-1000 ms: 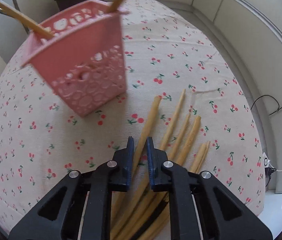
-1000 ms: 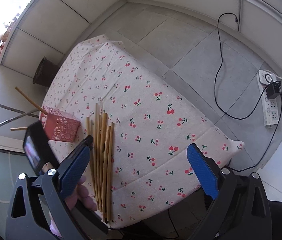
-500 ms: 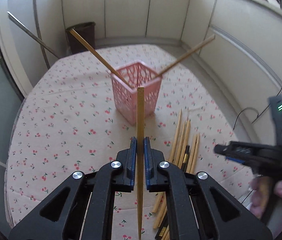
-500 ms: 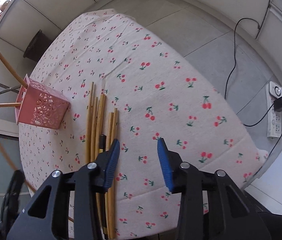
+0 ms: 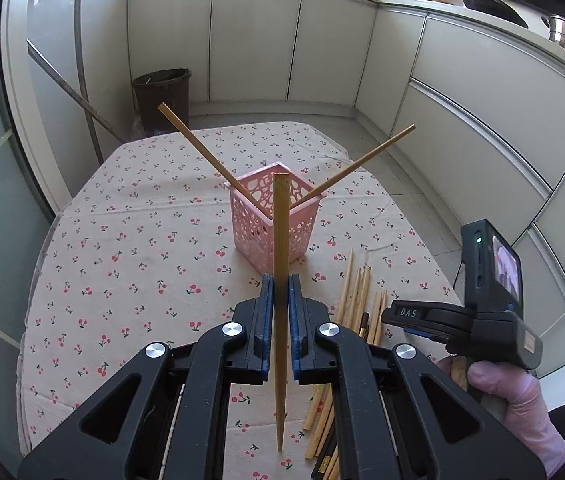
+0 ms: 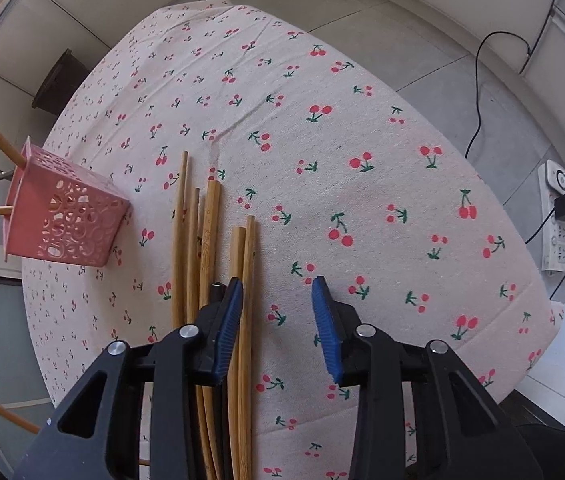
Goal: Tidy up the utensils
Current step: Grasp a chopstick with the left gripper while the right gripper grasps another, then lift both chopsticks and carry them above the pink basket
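Observation:
My left gripper (image 5: 281, 288) is shut on one bamboo chopstick (image 5: 281, 224) and holds it upright above the table, in front of the pink perforated basket (image 5: 276, 220). Two chopsticks (image 5: 198, 148) lean out of the basket. Several loose bamboo chopsticks (image 5: 356, 300) lie on the cherry-print tablecloth to the right. My right gripper (image 6: 278, 292) is open low over the cloth, its left finger beside the chopstick pile (image 6: 210, 240). The basket (image 6: 66, 220) lies to the pile's left in the right wrist view. The right gripper also shows in the left wrist view (image 5: 414, 320).
The table (image 6: 362, 140) carries a cherry-print cloth; its edge is near on the right. A dark bin (image 5: 162, 96) stands behind the table. A power strip (image 6: 558, 216) and cable lie on the floor. Cabinets line the walls.
My left gripper has lifted the chopstick off the pile and raised it upright, backing away from the basket. My right gripper has narrowed and dropped towards the chopstick pile.

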A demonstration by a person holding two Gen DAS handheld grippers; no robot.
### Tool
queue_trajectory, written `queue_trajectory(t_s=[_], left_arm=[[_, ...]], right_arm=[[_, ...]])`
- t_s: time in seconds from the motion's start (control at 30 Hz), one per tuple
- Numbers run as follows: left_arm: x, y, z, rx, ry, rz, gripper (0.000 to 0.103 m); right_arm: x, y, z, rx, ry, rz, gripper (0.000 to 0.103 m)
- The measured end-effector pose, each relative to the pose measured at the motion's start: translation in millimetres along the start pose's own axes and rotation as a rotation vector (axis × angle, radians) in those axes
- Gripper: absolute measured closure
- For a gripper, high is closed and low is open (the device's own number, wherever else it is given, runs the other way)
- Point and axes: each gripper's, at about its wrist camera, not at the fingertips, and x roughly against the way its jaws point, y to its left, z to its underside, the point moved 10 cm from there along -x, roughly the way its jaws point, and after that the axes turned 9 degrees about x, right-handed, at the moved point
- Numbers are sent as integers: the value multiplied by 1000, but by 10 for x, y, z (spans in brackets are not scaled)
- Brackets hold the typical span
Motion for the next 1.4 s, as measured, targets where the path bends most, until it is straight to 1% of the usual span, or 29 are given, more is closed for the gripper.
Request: queue_trajectory(t_s=[0.13, 0.2, 0.27, 0.3, 0.37, 0.4, 0.5, 0.6, 0.7, 0.93, 1.17, 1.3, 1.4], left_arm=[[7, 63, -8, 11, 0, -8, 96], [16, 83, -18, 14, -5, -12, 96], [32, 82, -28, 14, -11, -11, 96], [42, 75, -31, 13, -14, -10, 96], [53, 68, -35, 10, -23, -10, 96], [56, 70, -35, 11, -25, -10, 96], [82, 91, -56, 26, -32, 6, 96], [154, 98, -98, 34, -52, 22, 96], [227, 87, -125, 36, -70, 36, 96], [391, 52, -184, 33, -110, 53, 96], [551, 51, -245, 32, -147, 54, 96], [668, 88, -364, 49, -180, 49, 96], [782, 125, -508, 70, -214, 49, 96]], right_arm=[[-32, 22, -17, 15, -16, 35, 77], [-39, 52, -27, 38, -23, 43, 83], [-74, 113, -35, 74, -16, 36, 95], [-105, 121, -24, 89, -3, 46, 96], [-97, 129, -32, 114, -23, 65, 97], [-91, 128, -31, 117, -30, 57, 97], [-21, 86, -45, 96, -58, -6, 97], [180, 86, -92, 88, -115, -58, 97], [491, 141, -105, 109, -193, -110, 97], [1125, 289, -63, 169, -328, -183, 97], [1721, 409, 30, 254, -451, -225, 97], [2128, 506, 41, 271, -533, -269, 97], [2463, 594, -32, 279, -597, -305, 97]])
